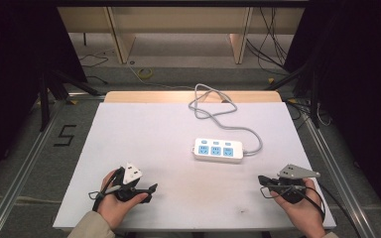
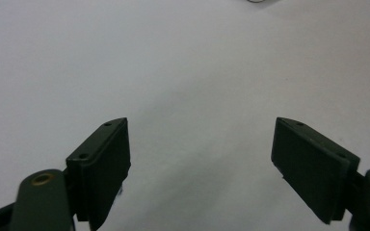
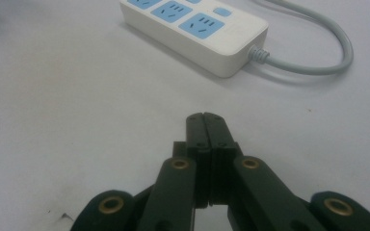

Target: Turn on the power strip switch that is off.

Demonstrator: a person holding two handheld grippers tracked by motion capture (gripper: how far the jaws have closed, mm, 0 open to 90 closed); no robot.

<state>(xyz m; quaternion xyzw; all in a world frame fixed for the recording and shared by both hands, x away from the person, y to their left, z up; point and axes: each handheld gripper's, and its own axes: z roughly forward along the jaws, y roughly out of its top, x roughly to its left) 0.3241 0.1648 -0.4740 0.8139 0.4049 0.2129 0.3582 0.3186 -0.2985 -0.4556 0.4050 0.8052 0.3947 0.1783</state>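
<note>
While the power strip lies mid-table with its cord looping away, the left gripper rests spread wide and the right gripper pressed together, so I'd approach slowly, opening the right first.

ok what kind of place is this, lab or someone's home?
Most likely a lab data-collection booth: a white table framed by metal rails, black curtains on both sides, loose cables across the floor, and a floor marking "5".
</note>
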